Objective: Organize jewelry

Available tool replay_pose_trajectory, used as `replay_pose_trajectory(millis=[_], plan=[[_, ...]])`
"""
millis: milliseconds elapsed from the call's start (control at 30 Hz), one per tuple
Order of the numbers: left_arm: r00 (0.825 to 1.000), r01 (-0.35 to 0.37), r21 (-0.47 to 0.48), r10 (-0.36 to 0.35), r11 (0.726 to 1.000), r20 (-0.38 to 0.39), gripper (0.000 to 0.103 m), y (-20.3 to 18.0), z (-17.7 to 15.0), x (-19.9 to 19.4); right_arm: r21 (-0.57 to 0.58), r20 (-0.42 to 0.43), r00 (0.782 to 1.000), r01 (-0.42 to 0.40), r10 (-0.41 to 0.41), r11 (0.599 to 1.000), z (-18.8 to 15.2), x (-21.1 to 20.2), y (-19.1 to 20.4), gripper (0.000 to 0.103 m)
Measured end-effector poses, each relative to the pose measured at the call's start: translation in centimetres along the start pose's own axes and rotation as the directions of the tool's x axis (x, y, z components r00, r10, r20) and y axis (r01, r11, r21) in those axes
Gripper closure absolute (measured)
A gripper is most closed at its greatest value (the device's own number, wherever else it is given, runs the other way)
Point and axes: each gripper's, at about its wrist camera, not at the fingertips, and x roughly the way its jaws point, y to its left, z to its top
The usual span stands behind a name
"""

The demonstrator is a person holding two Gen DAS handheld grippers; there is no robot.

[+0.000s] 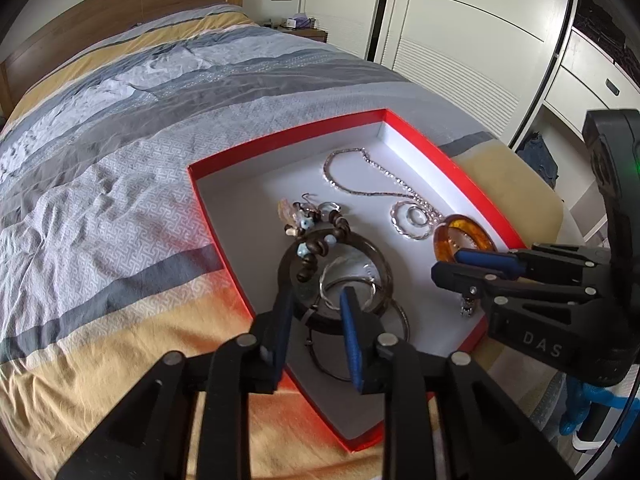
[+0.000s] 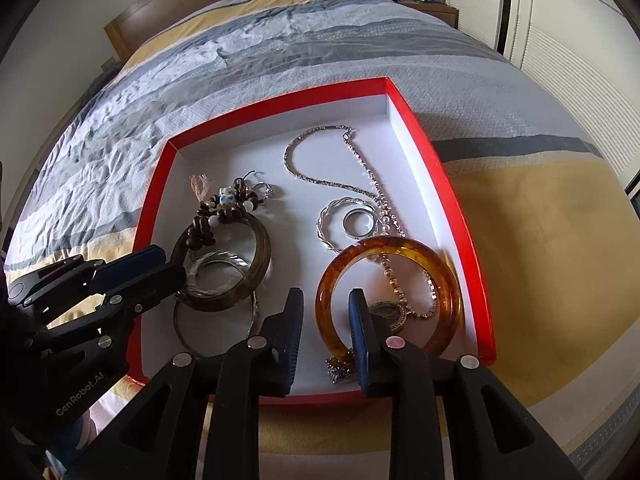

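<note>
A red box [image 1: 216, 216] [image 2: 456, 208] with a white floor lies on the bed and holds jewelry. A silver chain necklace [image 1: 360, 190] [image 2: 320, 178], silver rings [image 1: 414, 218] [image 2: 352, 222], a wooden bead bracelet [image 1: 316, 240] [image 2: 224, 208], a dark brown bangle [image 1: 380, 264] [image 2: 260, 256] and an amber bangle [image 1: 476, 240] [image 2: 400, 248] lie inside. My left gripper [image 1: 316, 320] [image 2: 160, 264] is open over the brown bangle. My right gripper [image 2: 326, 324] [image 1: 460, 264] is open, its right finger inside the amber bangle's near rim.
The box rests on a striped grey, white and yellow bedspread [image 1: 120, 200] [image 2: 540, 260]. A wooden headboard [image 1: 100, 12] stands at the far end. White wardrobe doors [image 1: 460, 40] and shelves stand to the right. A thin dark bangle [image 2: 188, 332] lies near the box's front.
</note>
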Motion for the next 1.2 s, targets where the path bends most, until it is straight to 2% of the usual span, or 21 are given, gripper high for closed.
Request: replay_pose_trajectory(millis=[233, 433, 967, 1200], plan=[[1.000, 0.010, -0.008, -0.009, 1.000, 0.027, 0.070, 0.2, 0.0, -1.5, 0.001, 0.017, 1.000, 0.006, -0.006, 1.000, 0.0, -1.2, 0.2, 0.074], [0.999, 0.012, -0.023, -0.011, 1.000, 0.051, 0.069, 0.5, -0.2, -3.2, 0.001, 0.031, 0.999, 0.016, -0.016, 1.000, 0.1, -2.1, 0.6, 0.067], [0.993, -0.025, -0.076, 0.033, 0.997, 0.112, 0.066, 2.3, -1.1, -8.5, -0.024, 0.077, 0.997, 0.013, -0.011, 1.000, -0.2, -5.2, 3.7, 0.051], [0.988, -0.044, -0.091, 0.056, 0.995, 0.142, 0.055, 3.0, -1.8, -11.1, -0.046, 0.086, 0.996, 0.005, -0.001, 0.999, -1.0, -6.4, 5.8, 0.048]])
